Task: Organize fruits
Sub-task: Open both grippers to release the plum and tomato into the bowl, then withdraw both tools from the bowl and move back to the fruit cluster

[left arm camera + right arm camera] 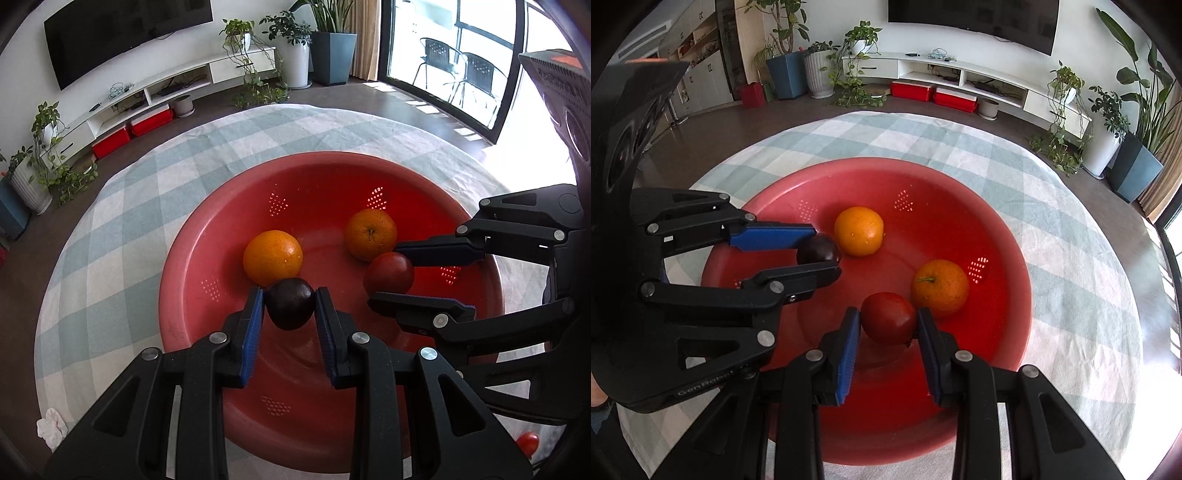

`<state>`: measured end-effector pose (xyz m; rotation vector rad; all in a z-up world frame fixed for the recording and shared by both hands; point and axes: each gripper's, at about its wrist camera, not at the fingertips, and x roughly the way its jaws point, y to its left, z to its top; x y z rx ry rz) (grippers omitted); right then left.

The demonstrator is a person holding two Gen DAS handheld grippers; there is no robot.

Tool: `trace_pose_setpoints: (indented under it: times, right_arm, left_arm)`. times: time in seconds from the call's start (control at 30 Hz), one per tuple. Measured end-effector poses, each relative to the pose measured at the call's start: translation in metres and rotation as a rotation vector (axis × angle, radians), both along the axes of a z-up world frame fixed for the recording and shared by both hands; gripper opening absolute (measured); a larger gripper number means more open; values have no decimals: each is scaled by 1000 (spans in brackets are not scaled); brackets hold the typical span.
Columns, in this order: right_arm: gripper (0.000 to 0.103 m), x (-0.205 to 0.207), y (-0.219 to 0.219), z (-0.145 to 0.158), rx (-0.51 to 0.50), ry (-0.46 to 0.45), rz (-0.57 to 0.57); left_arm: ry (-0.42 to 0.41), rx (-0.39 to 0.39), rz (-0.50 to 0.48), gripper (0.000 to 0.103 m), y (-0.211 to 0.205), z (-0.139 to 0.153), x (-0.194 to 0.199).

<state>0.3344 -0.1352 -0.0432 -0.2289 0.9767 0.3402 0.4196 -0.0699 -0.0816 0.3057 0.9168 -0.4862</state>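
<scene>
Lower centre of my left view: left gripper (pixel 289 304) closed on the dark plum (pixel 290 303) above the red basin (pixel 207 229). To its right, right gripper (pixel 386 273) pinches the red fruit (pixel 388 275). Risk, I judge: round skins slipping, or jaws colliding.

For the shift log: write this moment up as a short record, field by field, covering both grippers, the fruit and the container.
left gripper: shut on the dark plum, over the basin
right gripper: shut on the red fruit, over the basin
container: red basin with perforated patches, on the checked cloth
loose fruit in the basin: two oranges, apart from each other
outside the basin: small red fruit on the cloth near the right gripper's body
</scene>
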Motion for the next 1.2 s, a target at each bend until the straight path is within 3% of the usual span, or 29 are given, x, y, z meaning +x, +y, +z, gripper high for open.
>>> trace_pose_setpoints:
  times: [0.17, 0.83, 0.97, 1.03, 1.1, 1.2]
  right_arm:
    - [34, -1, 5, -1, -68, -19, 24]
    - [36, 1, 3, -1, -55, -27, 55]
    - [37, 2, 3, -1, -62, -29, 59]
    - [42, 1, 3, 2, -73, -43, 51]
    - [55, 1, 0, 6, -81, -61, 35]
    - [59, -2, -3, 11, -59, -71, 26]
  left_arm:
    - [24, 9, -12, 27, 0, -2, 5]
    - [62, 36, -50, 33, -5, -4, 12]
    - [31, 55, -35, 41, -4, -2, 10]
    - [19, 53, -30, 45, -2, 0, 9]
    - [13, 32, -15, 49, 4, 4, 7]
    - [-3, 13, 3, 54, 10, 11, 2]
